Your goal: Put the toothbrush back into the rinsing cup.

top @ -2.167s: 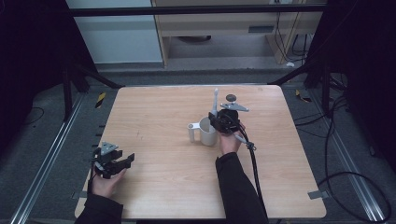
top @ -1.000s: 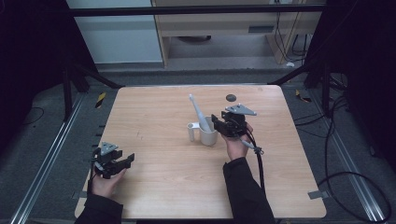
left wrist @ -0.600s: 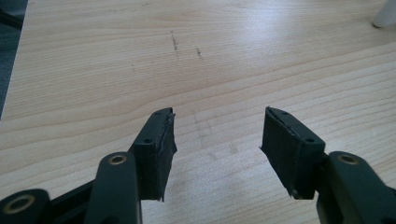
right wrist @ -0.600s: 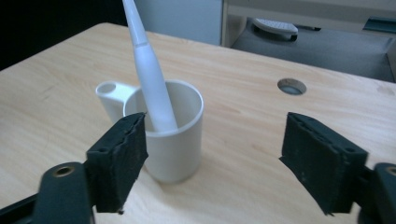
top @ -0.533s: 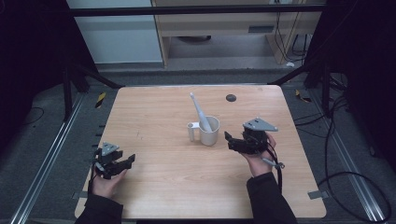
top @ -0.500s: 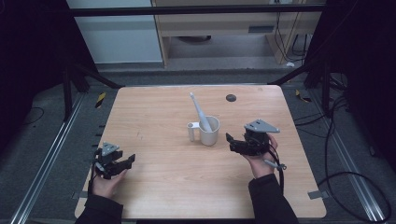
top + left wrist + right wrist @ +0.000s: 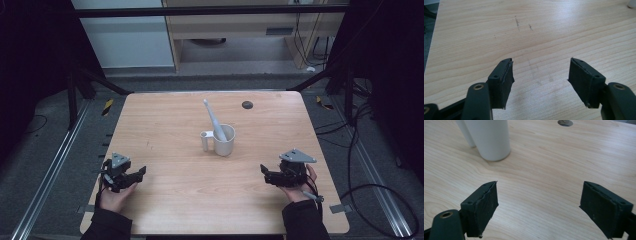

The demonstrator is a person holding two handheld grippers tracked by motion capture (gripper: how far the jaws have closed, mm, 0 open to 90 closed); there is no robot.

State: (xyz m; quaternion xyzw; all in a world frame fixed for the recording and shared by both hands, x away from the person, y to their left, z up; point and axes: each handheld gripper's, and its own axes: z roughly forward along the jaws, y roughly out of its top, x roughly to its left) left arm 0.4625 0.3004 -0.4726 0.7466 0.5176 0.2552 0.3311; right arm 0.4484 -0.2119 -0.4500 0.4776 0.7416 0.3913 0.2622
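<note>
A white mug (image 7: pixel 222 140) stands near the middle of the wooden table (image 7: pixel 165 120), with a white toothbrush (image 7: pixel 212 117) leaning in it, head up and to the left. Its lower wall is also in the right gripper view as the mug (image 7: pixel 489 138). My right gripper (image 7: pixel 263 174) rests low at the table's right front, well apart from the mug; its jaws have just been opening and stand wide with nothing between them. My left gripper (image 7: pixel 138 173) sits at the left front, open and empty. In its own view the left gripper (image 7: pixel 540 75) faces bare wood.
A small dark round hole (image 7: pixel 247 104) lies in the table behind the mug, also seen as the hole (image 7: pixel 565 122). Faint dark scuffs (image 7: pixel 517 21) mark the wood ahead of the left gripper. Metal rails and cables run along the floor on both sides.
My right gripper let go of the toothbrush, which now leans in the mug, and drew back to the right front of the table with its jaws spread. The left gripper stayed put.
</note>
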